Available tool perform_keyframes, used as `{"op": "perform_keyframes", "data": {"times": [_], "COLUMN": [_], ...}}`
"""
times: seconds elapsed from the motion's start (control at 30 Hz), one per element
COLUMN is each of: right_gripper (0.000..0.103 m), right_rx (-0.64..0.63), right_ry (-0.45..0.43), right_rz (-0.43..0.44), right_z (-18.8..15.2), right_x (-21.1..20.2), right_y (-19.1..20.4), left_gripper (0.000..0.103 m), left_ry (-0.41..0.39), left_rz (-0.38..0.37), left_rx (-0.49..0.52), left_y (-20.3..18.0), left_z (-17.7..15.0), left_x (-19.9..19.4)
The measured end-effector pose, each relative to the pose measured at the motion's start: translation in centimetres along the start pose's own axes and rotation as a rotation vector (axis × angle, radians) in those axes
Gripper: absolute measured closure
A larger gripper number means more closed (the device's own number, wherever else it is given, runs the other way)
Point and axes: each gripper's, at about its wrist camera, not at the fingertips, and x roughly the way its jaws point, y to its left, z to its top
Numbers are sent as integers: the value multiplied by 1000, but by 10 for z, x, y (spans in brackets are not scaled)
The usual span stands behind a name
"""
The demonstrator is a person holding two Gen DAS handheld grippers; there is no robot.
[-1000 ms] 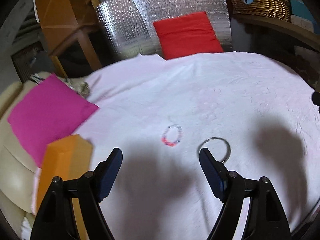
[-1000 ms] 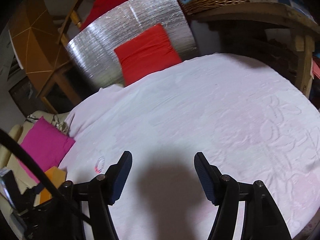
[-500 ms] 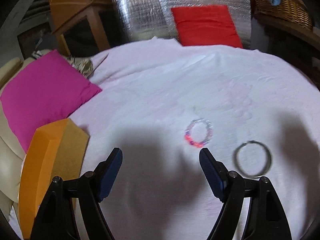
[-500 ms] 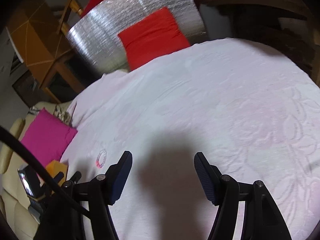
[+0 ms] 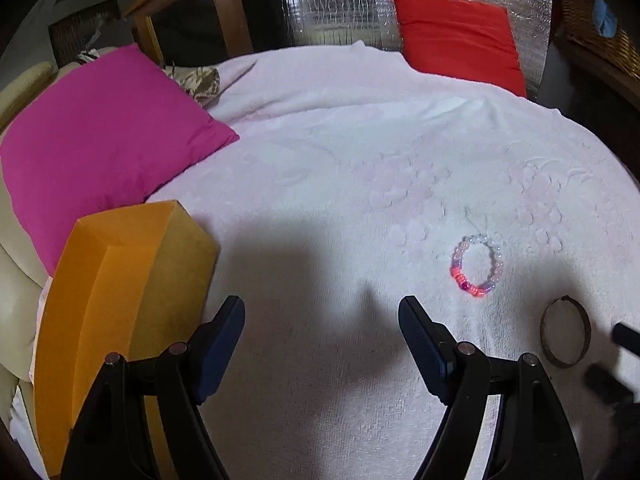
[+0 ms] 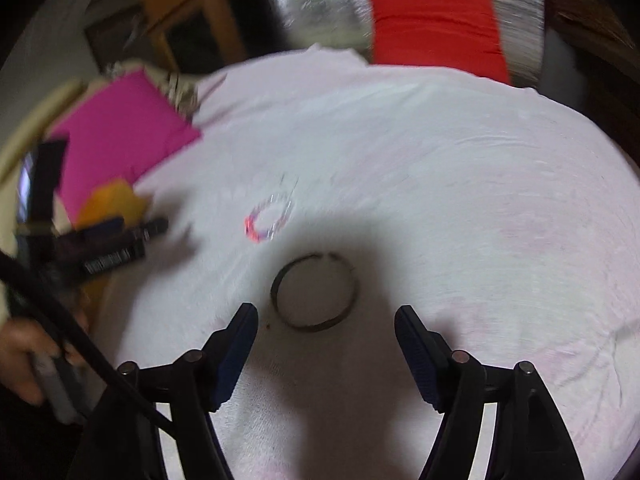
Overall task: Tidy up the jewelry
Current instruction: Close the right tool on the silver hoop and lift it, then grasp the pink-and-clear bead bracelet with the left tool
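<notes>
Both tongs tilt steeply down over the white towel (image 5: 340,152) that covers the surface. The left tongs (image 5: 322,334) stand wide apart with nothing between them, beside the orange box (image 5: 120,280). The right tongs (image 6: 326,338) have just been opening and hold nothing; the dark bangle (image 6: 314,292) lies on the towel just ahead of their tips. A second ago that view showed only bare towel — the bangle has since come into it. The beaded bracelet (image 5: 478,266) lies near the bangle, apart from it, now right of the left tongs instead of between them. A pink cushion (image 5: 100,140) and a red cushion (image 5: 460,36) sit at the edges — nothing blocks either piece.
</notes>
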Motion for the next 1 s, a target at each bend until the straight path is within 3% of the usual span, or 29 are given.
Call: {"op": "perform_keyframes", "data": {"times": [0.13,0.3,0.4,0.83,1.0], "right_gripper": [27,24,39,39,39], "right_rx": [-46,-84,-81,130,211], "right_ry": [31,-4,-25,-51,-54], "right_rz": [-65,-121,-152,-157,-166], "right_z": [-3,-1,0,8,8], "right_x": [23,36,35,1,-6], "right_y": [10,20,21,-39,-61], "left_gripper": [23,23,23,23,23], "left_ry": [9,27,32,-18,-24], "left_rz": [-20,-29,-38,-169,-263], "left_rx": [-4,4,18,132,150], "left_y": [-1,-4,-8,-65,-83], "left_z": [2,3,3,13,16], "left_x": [2,9,12,28,36]}}
